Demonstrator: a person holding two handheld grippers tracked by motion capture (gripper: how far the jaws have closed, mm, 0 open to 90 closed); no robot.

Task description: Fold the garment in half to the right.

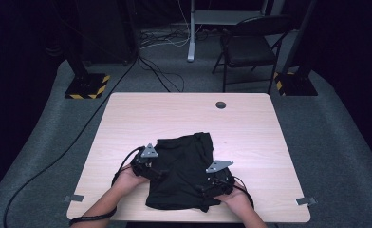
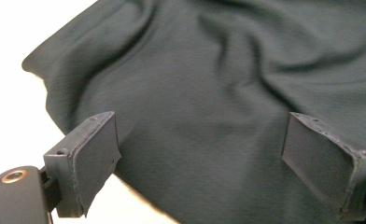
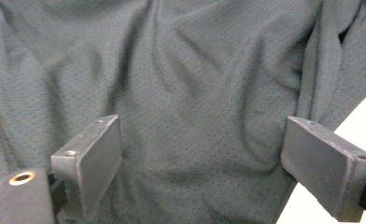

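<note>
A dark garment (image 1: 184,171) lies crumpled on the pale wooden table (image 1: 250,128), at about 6 o'clock from the table's middle and near its front edge. The left gripper (image 1: 152,172) sits at the garment's 9 o'clock edge, held in the person's left hand (image 1: 126,180), with its grey three-cornered plate on top. In the left gripper view its jaws stand wide apart over the cloth (image 2: 209,93), with wrinkled fabric spread between them and bare table showing at 7 o'clock; the pads press on nothing, so nothing is gripped. The right gripper (image 1: 209,186) is at roughly 4 o'clock on the garment, close to its lower right corner, in the right hand (image 1: 238,199). In the right gripper view its jaws are likewise spread wide, with the mesh-textured fabric (image 3: 190,93) lying across the gap and a fold running up toward 1 o'clock. The cloth seems to lie under the pads rather than between them, though the close view makes the height hard to judge. Beyond the table, at 1 o'clock, stands a folding chair (image 1: 250,45).
</note>
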